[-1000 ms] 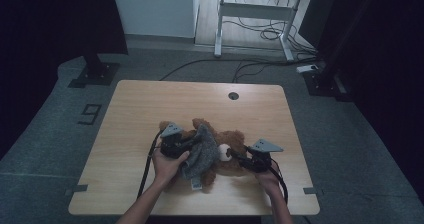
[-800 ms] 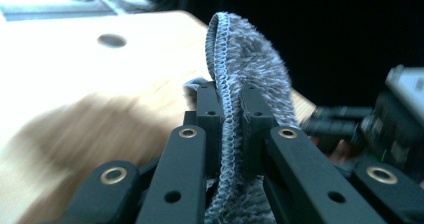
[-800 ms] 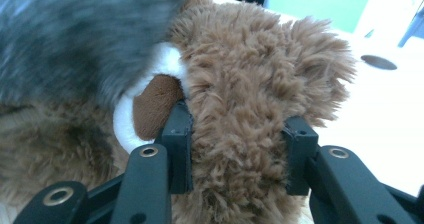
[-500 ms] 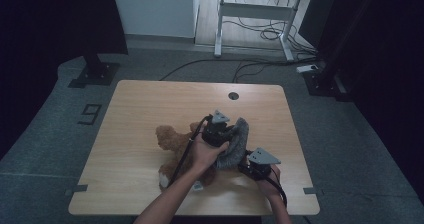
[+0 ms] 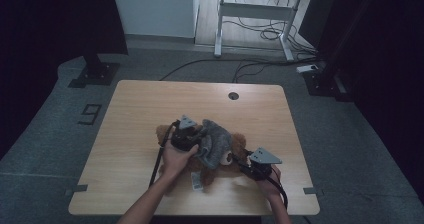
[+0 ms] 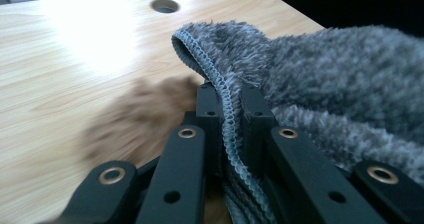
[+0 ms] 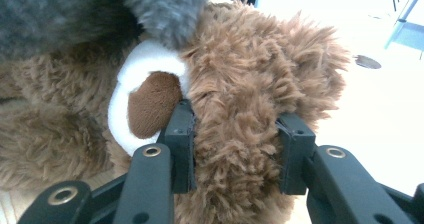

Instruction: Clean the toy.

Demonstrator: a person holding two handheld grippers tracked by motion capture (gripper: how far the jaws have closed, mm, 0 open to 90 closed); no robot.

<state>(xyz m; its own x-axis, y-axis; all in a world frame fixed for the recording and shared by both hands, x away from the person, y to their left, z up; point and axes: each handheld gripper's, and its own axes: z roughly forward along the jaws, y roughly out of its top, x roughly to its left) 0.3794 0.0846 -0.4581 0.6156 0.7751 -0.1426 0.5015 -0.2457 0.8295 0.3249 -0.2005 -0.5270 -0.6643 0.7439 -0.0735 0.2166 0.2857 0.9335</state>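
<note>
A dim room with grey carpet is seen around a light wooden desk (image 5: 150, 114), which has a round cable hole (image 5: 233, 95) near its far edge; a second, white-framed desk (image 5: 260, 6) stands farther back with cables beneath it.

On the near half of the desk a brown teddy bear (image 5: 235, 149) is laid, and a grey fleecy garment (image 5: 214, 140) is draped across its middle, so that the bear is half covered. A white label (image 5: 196, 180) is seen at the bear's near end.

The left tool (image 5: 197, 143) is pressed together on the stitched hem of the grey garment (image 6: 227, 109), the edge being pinched between the jaws. The right tool (image 5: 239, 160) is closed on a thick tuft of the bear's brown fur (image 7: 235, 134), beside the white muzzle and brown nose (image 7: 150, 104), with plush bulging between the jaws.

The step in hand is judged to be the drawing of the garment over or off the bear. It is probably done best if the bear is held firmly by the right tool while the hem is pulled steadily and low along the body, so that the fleece is not snagged and the hem is not slipped from the grip.

No containers are seen on the desk.
</note>
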